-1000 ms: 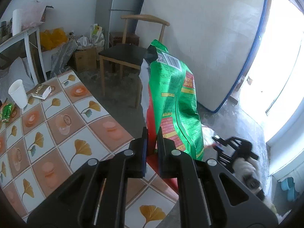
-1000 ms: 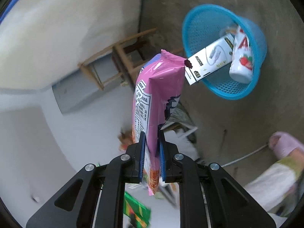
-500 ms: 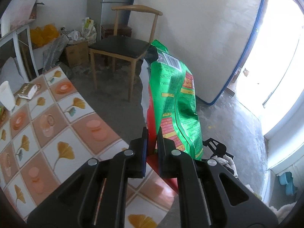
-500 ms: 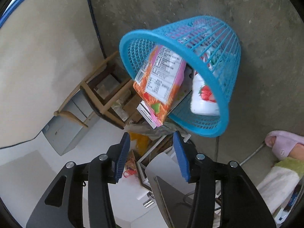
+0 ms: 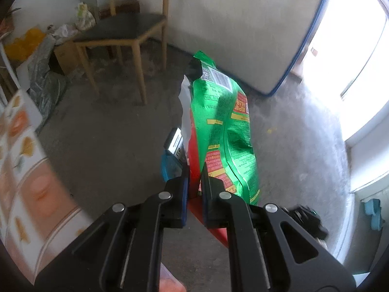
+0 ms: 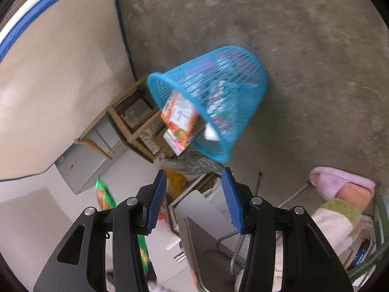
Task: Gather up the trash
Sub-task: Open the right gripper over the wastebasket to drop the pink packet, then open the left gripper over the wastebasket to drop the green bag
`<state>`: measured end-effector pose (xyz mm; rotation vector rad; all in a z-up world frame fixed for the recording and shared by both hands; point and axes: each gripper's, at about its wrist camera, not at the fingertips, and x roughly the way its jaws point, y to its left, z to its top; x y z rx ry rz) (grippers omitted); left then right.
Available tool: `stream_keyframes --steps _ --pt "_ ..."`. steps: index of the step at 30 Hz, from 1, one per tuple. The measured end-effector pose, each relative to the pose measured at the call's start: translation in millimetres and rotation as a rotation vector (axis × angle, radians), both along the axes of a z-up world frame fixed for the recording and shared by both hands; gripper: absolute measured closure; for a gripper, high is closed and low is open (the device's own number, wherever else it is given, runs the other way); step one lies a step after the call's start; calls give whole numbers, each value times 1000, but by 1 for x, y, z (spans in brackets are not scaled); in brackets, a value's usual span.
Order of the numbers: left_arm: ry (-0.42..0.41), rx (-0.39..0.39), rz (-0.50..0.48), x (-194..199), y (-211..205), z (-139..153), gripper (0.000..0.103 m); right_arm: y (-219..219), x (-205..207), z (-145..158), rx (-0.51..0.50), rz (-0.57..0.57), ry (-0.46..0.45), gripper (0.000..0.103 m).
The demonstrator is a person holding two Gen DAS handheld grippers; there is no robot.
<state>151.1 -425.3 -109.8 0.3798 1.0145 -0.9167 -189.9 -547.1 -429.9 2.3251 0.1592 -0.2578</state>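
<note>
My left gripper (image 5: 194,172) is shut on the lower edge of a green snack bag (image 5: 226,126) that stands up from its jaws over the concrete floor. Just behind the bag, a sliver of the blue mesh basket (image 5: 167,168) and a white box (image 5: 173,142) peek out. In the right wrist view the blue basket (image 6: 231,77) fills the middle, holding a pink and orange packet (image 6: 180,116), the box and a white bottle (image 6: 211,131). My right gripper (image 6: 194,174) stands open in front of the basket with nothing between its blue pads. The green bag (image 6: 104,194) shows blurred at the lower left.
A wooden chair (image 5: 121,31) stands behind the basket, with boxes and bags piled by the wall. The tiled table (image 5: 24,170) edges in at the left. A mattress (image 5: 231,24) leans on the wall. A person's foot in a pink slipper (image 6: 340,185) is at the right.
My right gripper opened and let go of the pink packet, which now lies in the basket. My left gripper carried the green bag off the table and down toward the floor.
</note>
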Motion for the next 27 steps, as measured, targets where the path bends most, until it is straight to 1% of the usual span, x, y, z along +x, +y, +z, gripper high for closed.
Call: stream_keyframes --steps 2,4,6,7,9,10,12,13,14,15,17,20,23,25,27 --pt "17 39 0 6 -26 -24 95 6 -16 -6 19 -16 17 57" --pt "56 72 26 16 -48 -50 95 11 -31 -12 33 -32 38 57" --pt "82 90 52 24 -63 -69 93 12 -42 -14 33 -41 52 57" --pt "78 104 63 27 -71 -81 90 11 -46 -15 32 -46 59 57" --pt "65 149 91 32 -79 -96 75 10 -56 -15 26 -57 72 57" --pt "82 161 104 36 -80 -102 72 9 -60 -15 20 -60 76 57" --pt "116 160 129 38 -78 -103 69 8 -62 -14 10 -62 84 57" --pt "128 141 135 38 -75 -99 68 7 -62 -13 4 -61 84 57" --pt "133 122 133 38 -70 -95 64 6 -62 -13 1 -60 85 57" --pt "126 106 128 36 -67 -89 63 6 -61 -14 -1 -55 85 57" --pt "111 82 117 34 -61 -75 62 7 -57 -13 1 -49 80 57" --pt "115 24 112 32 -44 -49 61 7 -46 -7 -15 -26 66 57" --pt "103 -41 98 25 -22 -17 57 5 -35 9 -69 9 53 57" --pt "88 -90 83 16 0 7 56 2 -28 25 -120 41 52 57" --pt "72 -128 71 6 19 26 52 -2 -19 47 -191 82 55 57"
